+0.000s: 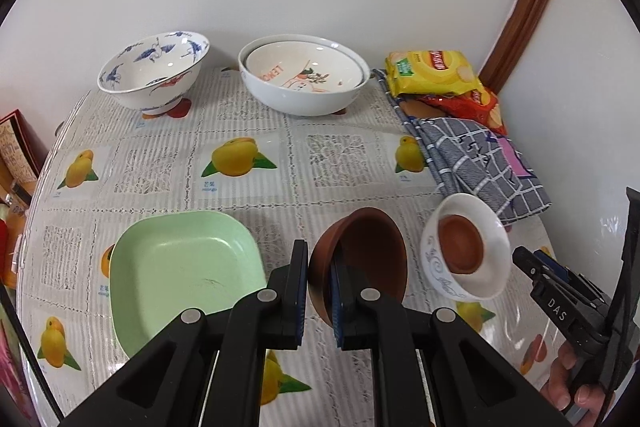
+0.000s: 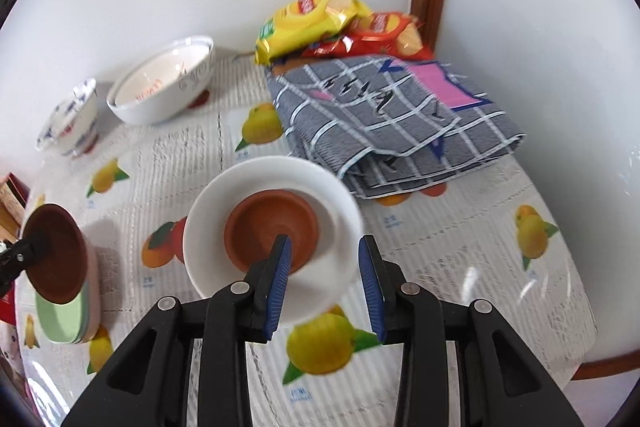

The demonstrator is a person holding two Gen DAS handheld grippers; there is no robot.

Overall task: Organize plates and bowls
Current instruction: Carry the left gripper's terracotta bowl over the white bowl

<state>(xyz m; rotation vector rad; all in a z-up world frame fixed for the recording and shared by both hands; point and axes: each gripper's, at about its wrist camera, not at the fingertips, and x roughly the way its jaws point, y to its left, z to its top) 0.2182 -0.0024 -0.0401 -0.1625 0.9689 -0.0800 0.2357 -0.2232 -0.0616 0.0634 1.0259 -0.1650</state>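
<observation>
The left gripper (image 1: 320, 291) clamped a brown bowl (image 1: 360, 259) by its rim. The right gripper (image 2: 326, 283) stood part open and empty. Its nested white bowl (image 2: 276, 227) lay just below, nearer the right hand.

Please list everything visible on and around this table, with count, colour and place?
Small terracotta bowl: one, brown, tilted, held by the left gripper.
Small terracotta bowl nested in a white bowl: one, brown.
Small white bowl: one, front right of table.
Square plastic plate: one, pale green, front left.
Crane-patterned porcelain bowl: one, white and blue, back left.
Large white bowls: two, nested, back centre.
Snack packets: two, yellow atop red, back right corner.
Checked folded cloth: one, grey, right side.
Fruit-print tablecloth: one.
Left gripper: shut on the bowl's wall.
Right gripper: open, above the white bowl.
Hand: gripping the right gripper's handle.
</observation>
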